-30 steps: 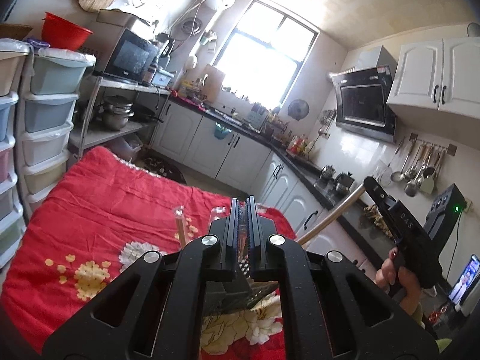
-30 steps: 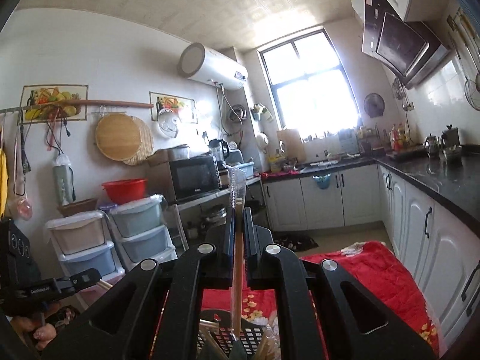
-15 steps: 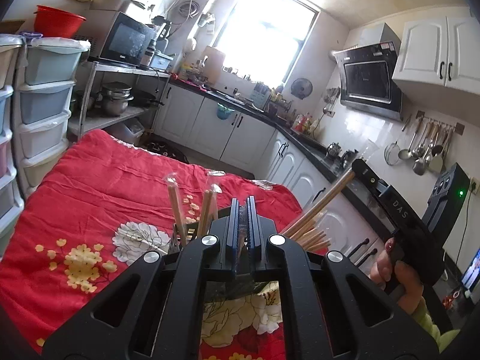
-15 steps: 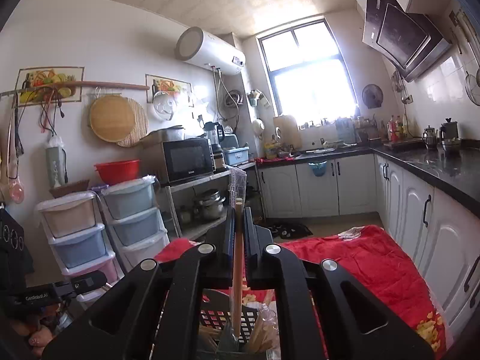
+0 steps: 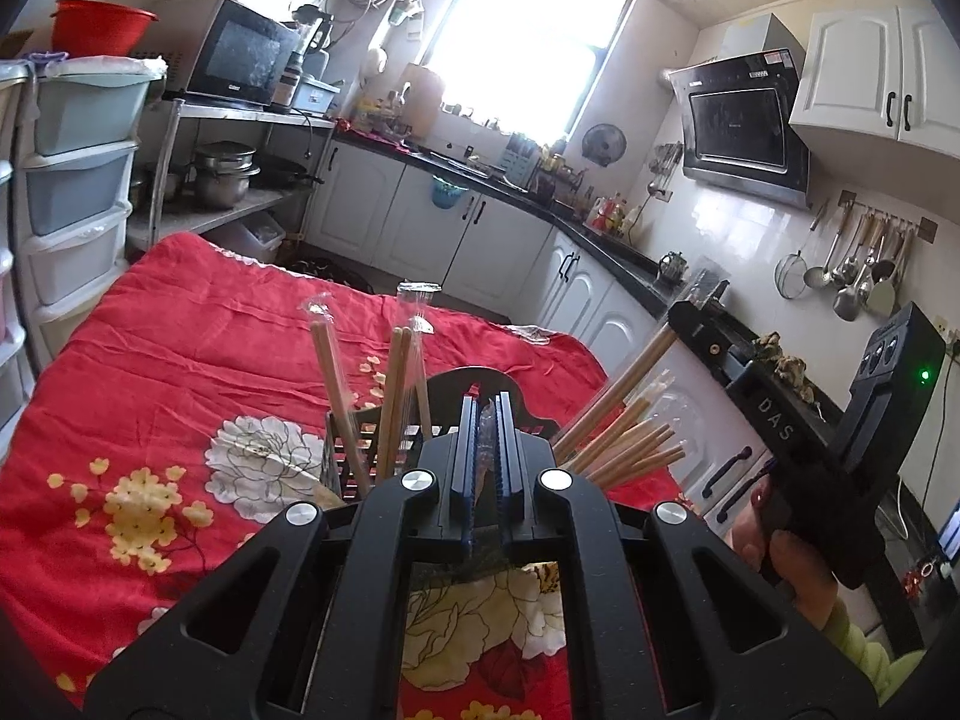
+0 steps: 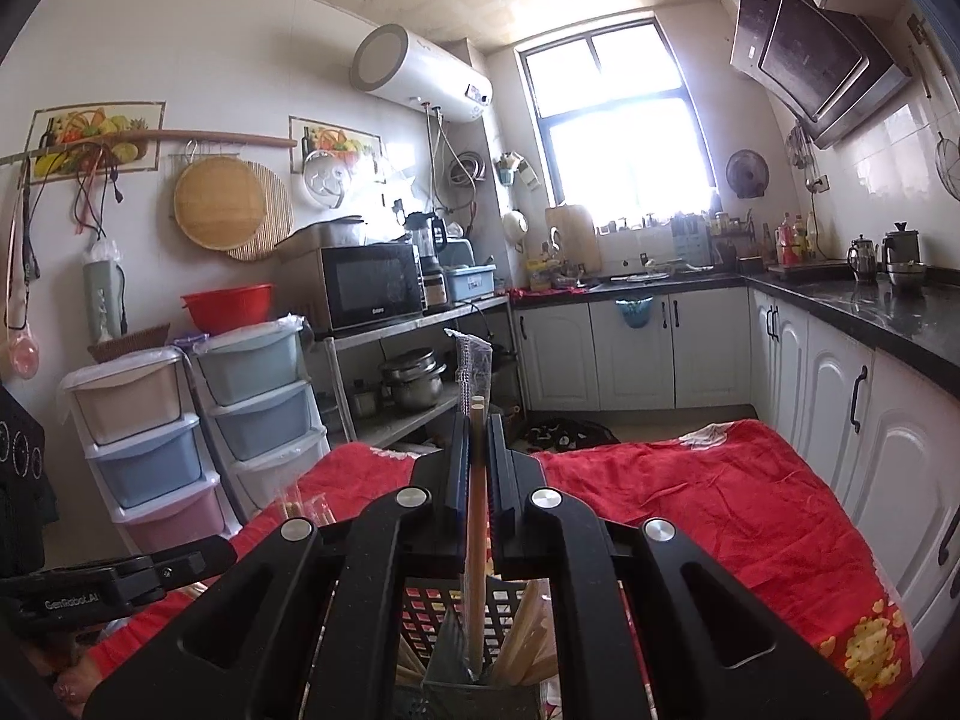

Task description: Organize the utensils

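So the right gripper (image 6: 478,468) is clamping down on a wrapped pair of wooden chopsticks (image 6: 477,540), holding it nearly upright, with the lower end dipping into the dark slotted utensil holder (image 6: 444,612) right under the jaws. The left gripper (image 5: 485,450) is pinched shut on the holder's arched back rim (image 5: 474,381). The holder is sitting on the red floral cloth (image 5: 180,372). More wrapped chopsticks (image 5: 624,444) are fanning out of it toward 2 o'clock, and a few others (image 5: 396,396) are poking up around 11 o'clock.
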